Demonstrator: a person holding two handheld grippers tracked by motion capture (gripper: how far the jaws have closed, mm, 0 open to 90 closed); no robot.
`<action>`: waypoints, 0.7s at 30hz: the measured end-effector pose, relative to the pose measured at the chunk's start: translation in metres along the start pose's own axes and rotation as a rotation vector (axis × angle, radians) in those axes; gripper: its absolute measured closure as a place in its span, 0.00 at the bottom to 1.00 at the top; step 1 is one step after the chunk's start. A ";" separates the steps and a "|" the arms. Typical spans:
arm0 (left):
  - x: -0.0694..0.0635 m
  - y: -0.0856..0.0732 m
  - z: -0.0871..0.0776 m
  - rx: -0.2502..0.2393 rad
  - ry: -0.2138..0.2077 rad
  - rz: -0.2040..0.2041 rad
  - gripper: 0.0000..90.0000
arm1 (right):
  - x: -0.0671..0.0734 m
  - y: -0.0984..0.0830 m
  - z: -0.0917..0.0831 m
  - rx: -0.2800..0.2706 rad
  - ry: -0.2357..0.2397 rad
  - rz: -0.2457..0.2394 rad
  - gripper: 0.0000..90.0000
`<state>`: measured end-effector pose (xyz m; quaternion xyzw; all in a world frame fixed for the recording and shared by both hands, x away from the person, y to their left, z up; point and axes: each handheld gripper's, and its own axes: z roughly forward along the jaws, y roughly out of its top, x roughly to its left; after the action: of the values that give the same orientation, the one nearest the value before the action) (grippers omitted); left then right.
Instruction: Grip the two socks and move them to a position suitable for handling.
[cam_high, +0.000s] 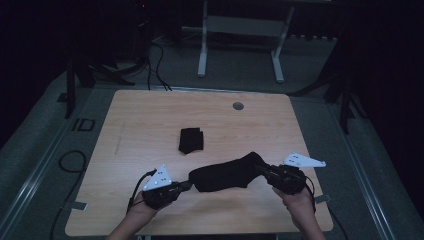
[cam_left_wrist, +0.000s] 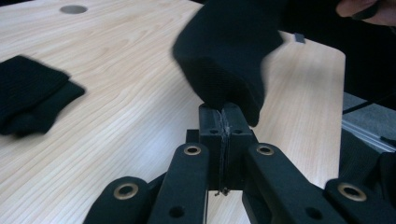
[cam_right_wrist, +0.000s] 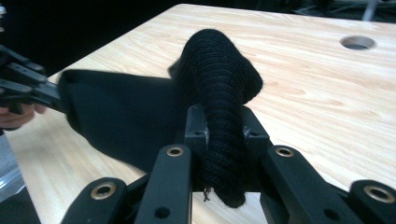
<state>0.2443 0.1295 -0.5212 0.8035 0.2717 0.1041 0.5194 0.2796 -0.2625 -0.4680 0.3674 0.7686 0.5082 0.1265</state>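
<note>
Scene: a person at a pale wood-grain worktop (cam_high: 150, 115) in a dim room, forearms entering from the near edge, a hand-held gripper in each hand
Sock: a black sock (cam_high: 227, 173) is stretched between the two tools over the near half of the worktop, one end at the left, the other rising toward the right; whether its middle touches the wood cannot be told
Left hand-held gripper (cam_high: 186, 186): clenched on one end of the sock; in the left gripper view the two black jaws meet with only a thin edge of fabric (cam_left_wrist: 223, 105) pinched between them, the rest of the sock bulging above
Right hand-held gripper (cam_high: 264, 171): clamped on the other end; in the right gripper view a thick ribbed roll of knit (cam_right_wrist: 219, 93) fills the gap between the jaws and hangs below them
Left hand (cam_high: 145, 206): wrapped around the tool's body near the front left of the worktop, a white three-cornered plate (cam_high: 158, 178) on top
Right hand (cam_high: 299, 201): gripping its tool near the front right corner, its own white plate (cam_high: 303, 160) tilted outward
Folded cloth (cam_high: 191, 140): a second dark piece, lying flat near the worktop's centre, beyond the sock and apart from it
Cable hole (cam_high: 238, 106): a round grey opening near the far edge
Background: white desk legs (cam_high: 240, 45) on the grey floor and dark cables
</note>
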 end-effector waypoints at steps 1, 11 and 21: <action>0.001 -0.001 -0.002 0.002 0.000 0.007 0.99 | -0.003 -0.002 -0.002 0.001 0.000 0.012 0.87; 0.008 -0.013 0.004 0.114 -0.075 0.007 0.99 | -0.007 -0.036 0.004 0.101 -0.004 0.047 0.82; 0.020 -0.029 0.028 0.208 -0.105 -0.034 0.98 | -0.020 -0.077 0.023 0.270 -0.040 0.090 0.65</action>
<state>0.2640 0.1279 -0.5610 0.8527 0.2668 0.0242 0.4485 0.2732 -0.2774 -0.5487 0.4253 0.8100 0.3979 0.0684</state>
